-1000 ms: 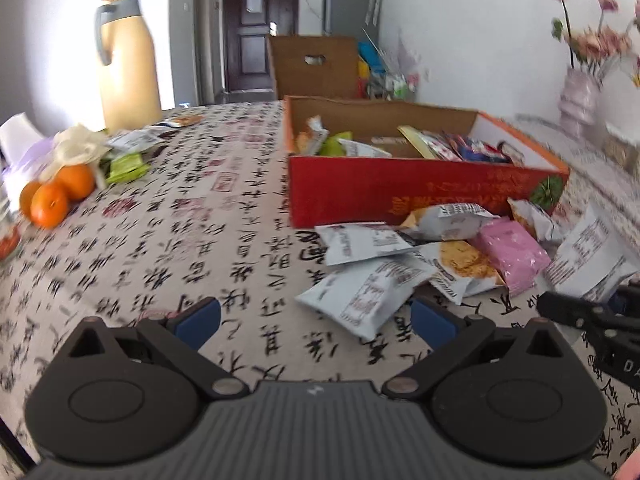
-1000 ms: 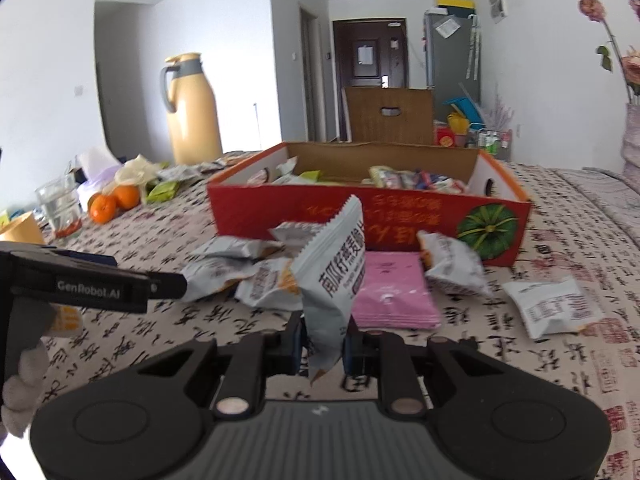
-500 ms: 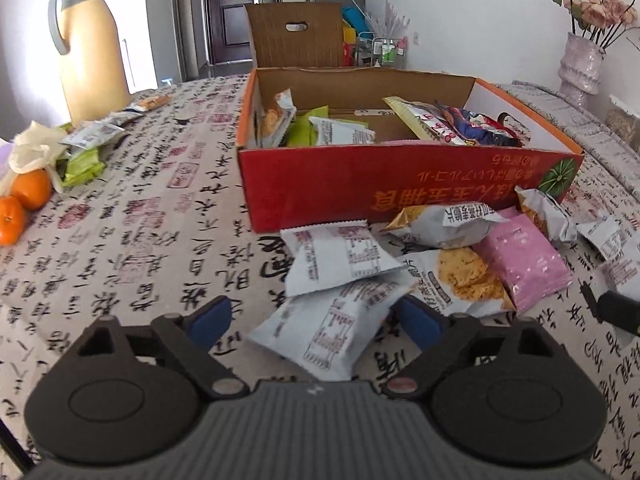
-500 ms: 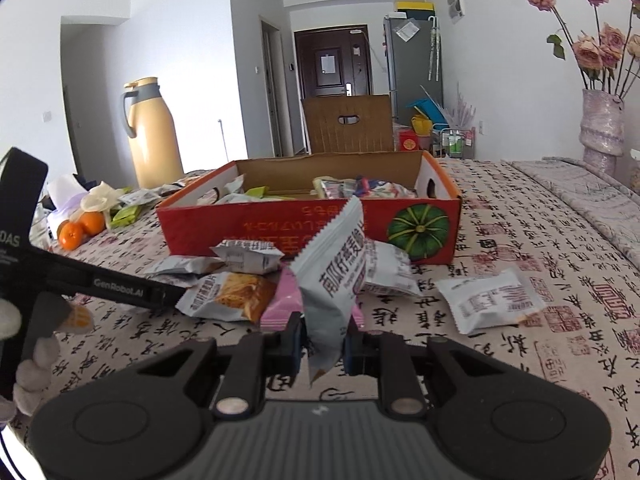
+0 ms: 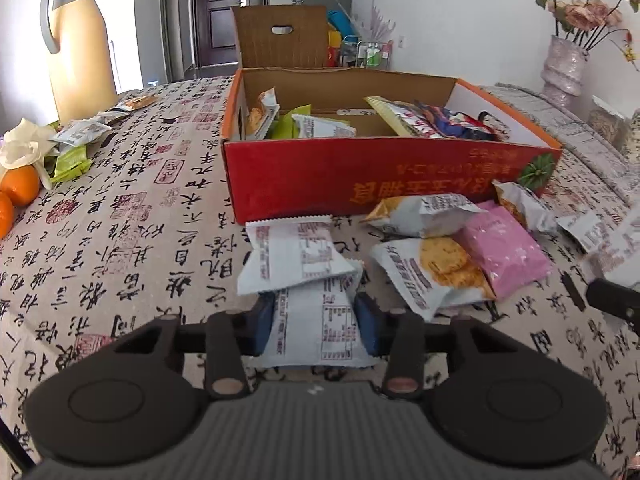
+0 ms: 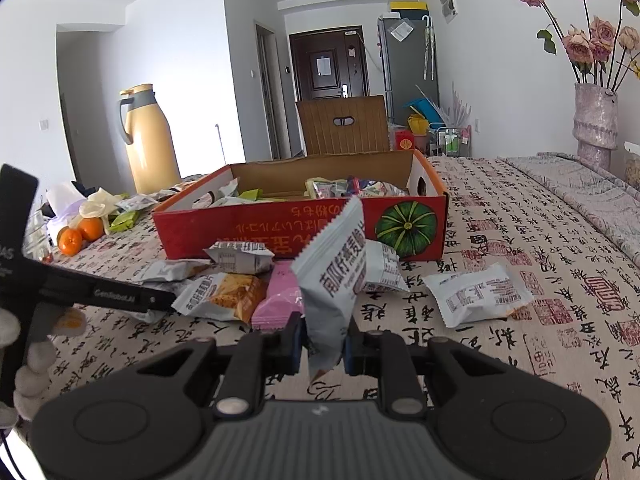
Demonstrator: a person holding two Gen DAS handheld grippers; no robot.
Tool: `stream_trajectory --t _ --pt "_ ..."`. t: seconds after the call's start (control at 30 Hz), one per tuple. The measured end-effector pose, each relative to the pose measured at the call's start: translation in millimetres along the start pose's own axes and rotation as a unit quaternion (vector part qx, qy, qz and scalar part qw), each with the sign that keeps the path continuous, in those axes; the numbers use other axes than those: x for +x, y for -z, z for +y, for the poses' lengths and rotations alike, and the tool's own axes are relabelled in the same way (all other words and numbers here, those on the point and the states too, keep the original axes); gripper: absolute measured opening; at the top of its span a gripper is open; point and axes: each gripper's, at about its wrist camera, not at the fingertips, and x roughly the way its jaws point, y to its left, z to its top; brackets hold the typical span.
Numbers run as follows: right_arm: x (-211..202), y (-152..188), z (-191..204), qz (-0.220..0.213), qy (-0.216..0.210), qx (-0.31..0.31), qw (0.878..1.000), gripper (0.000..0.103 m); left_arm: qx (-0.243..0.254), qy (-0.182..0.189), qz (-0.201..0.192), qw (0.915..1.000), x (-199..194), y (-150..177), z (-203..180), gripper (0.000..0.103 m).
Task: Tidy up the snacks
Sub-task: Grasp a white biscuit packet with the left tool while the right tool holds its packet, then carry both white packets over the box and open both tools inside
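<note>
Left wrist: left tongs (image 5: 316,322) just closed on white pkt (image 5: 316,332); right tongs (image 6: 322,346) grip grey pkt (image 6: 334,280).

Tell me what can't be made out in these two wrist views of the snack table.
- Left wrist view: the near end of the white packet between the left gripper fingers, hidden by the gripper body.
- Left wrist view: the packet at the right edge is blurred and cut off.
- Right wrist view: the box floor, hidden by its front wall.
- Right wrist view: the pink packet, partly covered by the packet in the right gripper.
</note>
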Motion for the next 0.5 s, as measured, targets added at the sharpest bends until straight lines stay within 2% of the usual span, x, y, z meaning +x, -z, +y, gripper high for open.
stream_trajectory --t 0.2,0.5 --pt "-0.5 0.8 0.2 0.000 -0.001 0.000 1.000 0.018 -0.004 0.005 -0.027 0.9996 -21.3 9.4 -2.9 0.041" --pt "-3.4 -0.3 1.1 -0.004 -0.001 -0.001 1.000 0.018 -0.003 0.033 -0.057 0.9978 -53.2 16.2 -10.2 0.041"
